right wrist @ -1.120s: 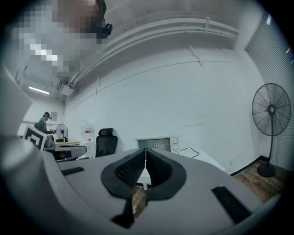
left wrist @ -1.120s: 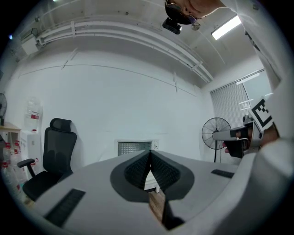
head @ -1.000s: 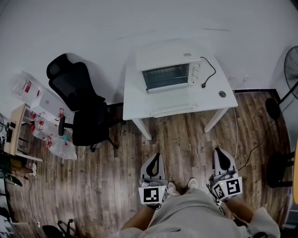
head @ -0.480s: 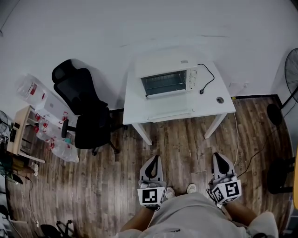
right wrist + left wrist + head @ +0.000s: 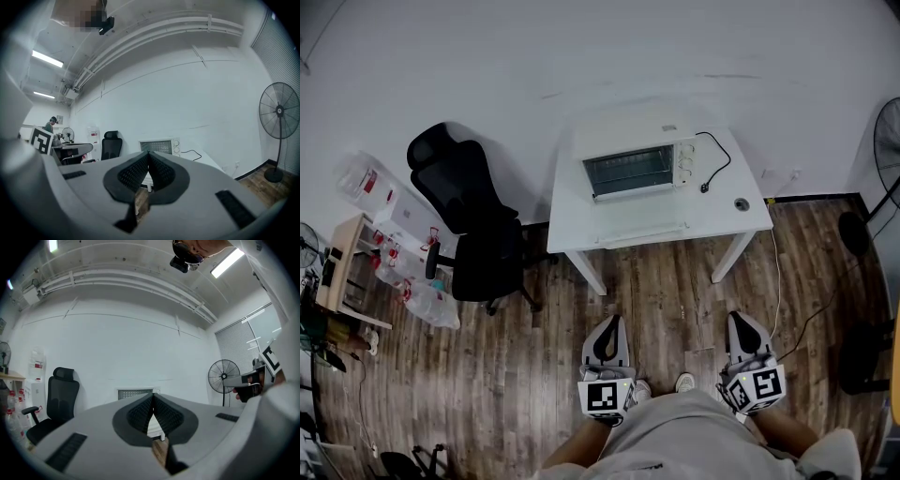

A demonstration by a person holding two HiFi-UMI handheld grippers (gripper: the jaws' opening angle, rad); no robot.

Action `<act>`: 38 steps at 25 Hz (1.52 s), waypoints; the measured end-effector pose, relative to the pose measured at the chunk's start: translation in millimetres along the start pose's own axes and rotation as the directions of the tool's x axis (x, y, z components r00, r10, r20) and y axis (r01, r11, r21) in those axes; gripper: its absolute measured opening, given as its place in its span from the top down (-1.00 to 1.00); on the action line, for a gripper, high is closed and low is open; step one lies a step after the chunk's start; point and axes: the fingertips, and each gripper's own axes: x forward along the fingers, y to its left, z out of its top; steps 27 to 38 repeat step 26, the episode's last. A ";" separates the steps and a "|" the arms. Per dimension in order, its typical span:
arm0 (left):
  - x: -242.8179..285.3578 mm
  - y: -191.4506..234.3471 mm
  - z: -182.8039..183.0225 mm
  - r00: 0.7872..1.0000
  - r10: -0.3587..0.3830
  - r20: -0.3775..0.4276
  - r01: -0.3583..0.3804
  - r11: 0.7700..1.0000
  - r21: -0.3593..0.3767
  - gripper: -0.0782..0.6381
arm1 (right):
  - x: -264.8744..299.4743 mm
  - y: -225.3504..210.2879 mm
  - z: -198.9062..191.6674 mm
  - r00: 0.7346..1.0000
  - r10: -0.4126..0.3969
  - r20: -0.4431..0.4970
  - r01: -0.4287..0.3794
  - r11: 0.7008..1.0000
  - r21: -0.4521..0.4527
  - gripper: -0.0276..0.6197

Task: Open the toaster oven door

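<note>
Two shut tools held low over the floor, well apart from the one oven

One oven (image 5: 633, 169) stands at the back of the one white tabletop (image 5: 731, 216), against the wall, its window facing the person; from here I cannot tell whether the door is down. One black cord (image 5: 717, 159) curls on the tabletop just to its right. The left tool (image 5: 609, 323) and right tool (image 5: 742, 319) hang side by side above the wood floor (image 5: 534, 375), both pointing toward the tabletop. In each gripper view the two jaws meet at their tips with nothing between them: left tool (image 5: 152, 397), right tool (image 5: 148, 153). One black chair (image 5: 473, 220) sits left of the tabletop, and one fan (image 5: 280, 111) stands far to the right
</note>
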 end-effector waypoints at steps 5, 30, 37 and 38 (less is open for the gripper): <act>-3.4 -3.2 2.3 1.000 0.007 -0.008 -0.007 1.000 0.002 0.77 | -3.0 0.0 2.0 1.000 0.005 0.005 -0.005 1.000 0.000 0.87; -6.6 -17.1 6.4 1.000 0.004 -0.015 -0.004 1.000 0.017 0.77 | -7.7 1.7 3.9 0.999 0.048 0.005 -0.048 0.999 -0.010 0.87; -6.6 -17.1 6.4 1.000 0.004 -0.015 -0.004 1.000 0.017 0.77 | -7.7 1.7 3.9 0.999 0.048 0.005 -0.048 0.999 -0.010 0.87; -6.6 -17.1 6.4 1.000 0.004 -0.015 -0.004 1.000 0.017 0.77 | -7.7 1.7 3.9 0.999 0.048 0.005 -0.048 0.999 -0.010 0.87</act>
